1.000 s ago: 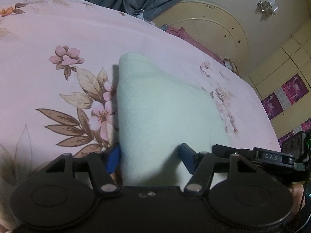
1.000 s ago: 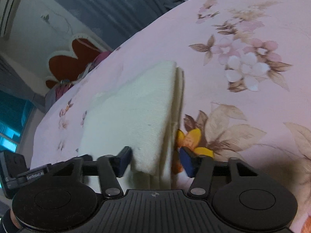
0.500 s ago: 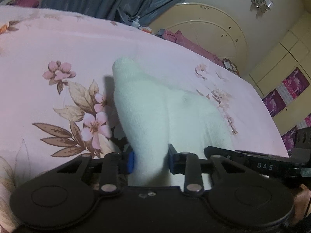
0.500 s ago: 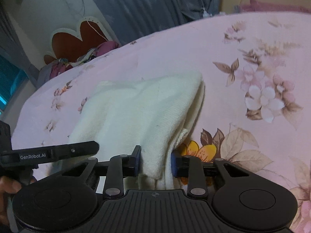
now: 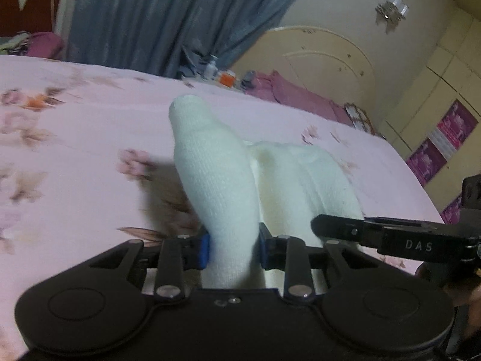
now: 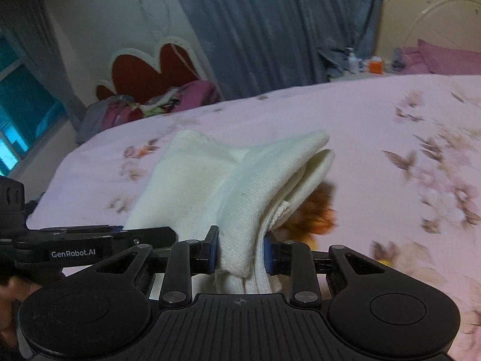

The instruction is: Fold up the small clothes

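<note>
here both the left tool [image 5: 231, 248] and right tool [image 6: 240, 251] pinch the white garment [image 5: 222, 186], bunched just ahead of them above the floral bed [image 5: 75, 150], blue curtain [image 5: 156, 15] beyond.

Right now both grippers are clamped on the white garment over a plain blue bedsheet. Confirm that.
One detail is wrong: the bedsheet is pink with a floral print, not plain blue, as both wrist views show. The rest holds: the left gripper and the right gripper are each clamped on the white garment.
</note>
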Demonstrator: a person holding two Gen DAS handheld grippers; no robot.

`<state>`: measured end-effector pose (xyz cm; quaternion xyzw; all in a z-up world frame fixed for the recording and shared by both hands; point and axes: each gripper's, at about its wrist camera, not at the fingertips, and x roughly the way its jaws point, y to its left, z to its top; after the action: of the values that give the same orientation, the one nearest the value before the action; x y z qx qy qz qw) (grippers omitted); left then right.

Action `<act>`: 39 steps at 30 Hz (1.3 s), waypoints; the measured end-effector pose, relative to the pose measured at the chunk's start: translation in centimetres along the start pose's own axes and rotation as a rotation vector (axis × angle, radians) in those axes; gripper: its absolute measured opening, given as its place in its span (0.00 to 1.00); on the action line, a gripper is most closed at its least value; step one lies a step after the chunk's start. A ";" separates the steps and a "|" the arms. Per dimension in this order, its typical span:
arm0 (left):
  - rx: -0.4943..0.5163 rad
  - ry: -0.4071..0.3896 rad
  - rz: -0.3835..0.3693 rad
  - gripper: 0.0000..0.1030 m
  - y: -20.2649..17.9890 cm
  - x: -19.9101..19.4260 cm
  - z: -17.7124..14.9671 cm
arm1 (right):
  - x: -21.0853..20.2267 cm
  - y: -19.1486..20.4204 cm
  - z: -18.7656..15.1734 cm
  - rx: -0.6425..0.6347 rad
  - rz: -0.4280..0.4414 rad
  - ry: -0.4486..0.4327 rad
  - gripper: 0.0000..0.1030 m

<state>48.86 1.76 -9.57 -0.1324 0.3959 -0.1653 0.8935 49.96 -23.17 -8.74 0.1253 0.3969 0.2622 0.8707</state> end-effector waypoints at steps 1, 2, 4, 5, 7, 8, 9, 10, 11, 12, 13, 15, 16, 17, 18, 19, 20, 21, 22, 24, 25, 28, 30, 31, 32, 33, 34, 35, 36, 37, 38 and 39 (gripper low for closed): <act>-0.006 -0.005 0.007 0.28 0.7 -0.7 0.1 | 0.5 0.9 0.1 -0.008 0.014 0.001 0.27; -0.011 -0.009 0.016 0.28 1.5 -1.4 0.1 | 0.9 1.5 0.3 -0.014 0.027 0.002 0.27; -0.018 -0.016 0.038 0.28 3.1 -2.7 0.2 | 2.2 3.2 0.5 -0.025 0.056 0.010 0.27; -0.019 -0.015 0.050 0.28 3.9 -3.3 0.3 | 3.0 4.2 0.6 -0.029 0.071 0.014 0.27; -0.024 -0.013 0.071 0.28 5.5 -4.3 0.4 | 4.5 5.7 0.6 -0.036 0.093 0.026 0.27; -0.027 -0.010 0.081 0.28 6.6 -4.9 0.5 | 5.4 6.6 0.6 -0.033 0.106 0.034 0.27; -0.032 -0.007 0.089 0.28 7.6 -5.3 0.5 | 6.2 7.3 0.6 -0.029 0.117 0.041 0.27; -0.041 -0.004 0.093 0.28 8.7 -5.8 0.6 | 7.0 8.1 0.5 -0.029 0.124 0.046 0.27; -0.048 -0.001 0.096 0.28 9.5 -6.1 0.6 | 7.8 8.9 0.4 -0.025 0.133 0.053 0.27; -0.053 0.003 0.100 0.28 10.4 -6.4 0.5 | 8.5 9.3 0.3 -0.019 0.142 0.060 0.27; -0.056 0.008 0.102 0.28 11.3 -6.6 0.5 | 9.3 9.8 0.2 -0.011 0.149 0.069 0.27; -0.061 0.021 0.106 0.28 13.1 -6.9 0.2 | 10.9 10.8 -0.1 0.001 0.159 0.091 0.27; -0.066 0.036 0.109 0.31 14.1 -6.7 0.0 | 11.8 10.9 -0.3 0.001 0.155 0.103 0.27; -0.062 0.052 0.121 0.35 15.1 -6.2 -0.2 | 12.8 10.9 -0.5 0.005 0.136 0.121 0.27; -0.046 0.068 0.158 0.43 15.8 -5.6 -0.7 | 14.0 10.5 -0.9 0.011 0.103 0.144 0.28; -0.057 0.078 0.168 0.51 16.7 -5.0 -1.5 | 15.1 9.8 -1.5 0.019 0.061 0.166 0.28; -0.086 0.066 0.147 0.51 17.4 -4.9 -2.0 | 16.2 8.8 -2.1 0.059 0.057 0.183 0.28; -0.113 0.051 0.125 0.51 17.8 -4.9 -2.4 | 16.5 7.7 -2.5 0.109 0.082 0.173 0.29; -0.117 0.043 0.118 0.51 18.0 -5.0 -2.6 | 16.5 7.4 -2.6 0.120 0.090 0.171 0.29; -0.110 0.037 0.117 0.51 17.7 -5.3 -2.6 | 16.2 7.6 -2.4 0.088 0.083 0.169 0.29; -0.101 0.034 0.125 0.54 17.6 -5.6 -2.4 | 16.2 7.5 -2.2 0.075 0.085 0.173 0.29; -0.034 -0.055 0.202 0.55 17.2 -7.8 -1.7 | 14.4 8.2 -1.7 0.048 0.063 0.126 0.31; -0.003 -0.114 0.204 0.53 17.0 -8.7 -0.8 | 13.3 9.3 -0.5 -0.040 0.022 0.054 0.31; 0.017 -0.131 0.187 0.51 16.8 -8.5 -0.1 | 13.4 10.1 -0.2 -0.085 0.020 0.039 0.31; 0.038 -0.127 0.174 0.49 16.7 -7.9 0.6 | 13.9 10.9 0.4 -0.124 0.012 0.032 0.31; 0.057 -0.114 0.163 0.44 16.5 -7.0 1.2 | 14.7 11.4 0.7 -0.148 0.007 0.034 0.31; 0.072 -0.099 0.134 0.42 16.4 -5.9 1.8 | 15.5 11.8 0.9 -0.164 0.011 0.042 0.31; 0.080 -0.074 0.112 0.41 16.3 -4.9 2.1 | 16.6 12.1 1.0 -0.185 0.004 0.048 0.30; 0.083 -0.043 0.105 0.39 16.5 -3.6 2.2 | 17.6 12.2 0.9 -0.202 -0.018 0.055 0.30; 0.092 -0.010 0.111 0.39 16.5 -2.4 2.1 | 18.6 11.9 0.8 -0.211 -0.037 0.071 0.30; 0.106 0.000 0.111 0.39 16.4 -1.7 1.6 | 19.4 11.5 0.5 -0.221 -0.061 0.089 0.29; 0.116 -0.004 0.113 0.39 16.2 -1.5 1.5 | 20.2 10.8 0.2 -0.230 -0.086 0.100 0.29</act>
<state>52.12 17.28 -13.54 -0.0580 0.3907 -0.1370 0.9084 57.30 -2.91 -16.66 -0.0057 0.4120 0.2745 0.8689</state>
